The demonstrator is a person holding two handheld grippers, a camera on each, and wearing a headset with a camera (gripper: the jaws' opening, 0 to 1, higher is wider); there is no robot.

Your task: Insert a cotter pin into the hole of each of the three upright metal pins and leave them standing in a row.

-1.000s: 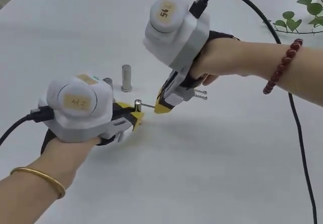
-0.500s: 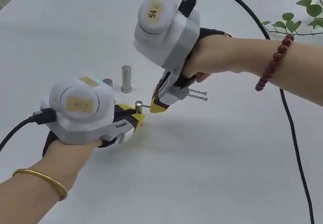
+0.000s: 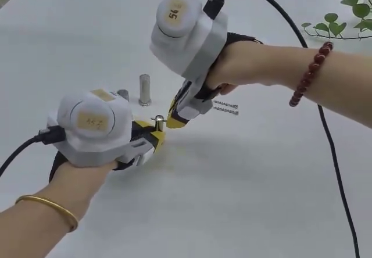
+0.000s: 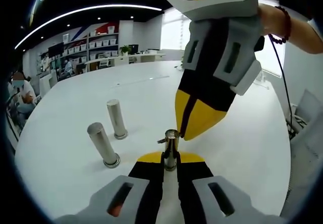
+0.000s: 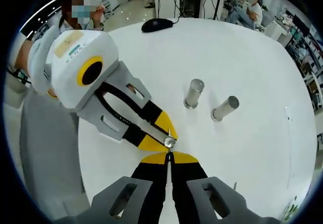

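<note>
Left gripper (image 4: 170,159) clamps the near metal pin (image 4: 171,143) upright on the table (image 4: 252,148), steadying it for the right gripper (image 5: 169,158), jaws pinched on a cotter pin (image 4: 161,141) whose tip pokes through.

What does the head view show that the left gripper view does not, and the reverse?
Head view adds: two spare cotter pins lying on the table beside the right claw, green leaves at the far edge, and a gold bangle on one wrist.
Left gripper view adds: a room with shelves behind the table.
Shared: the left claw shut on an upright metal pin, the right claw at its top, and two free pins standing beyond.
</note>
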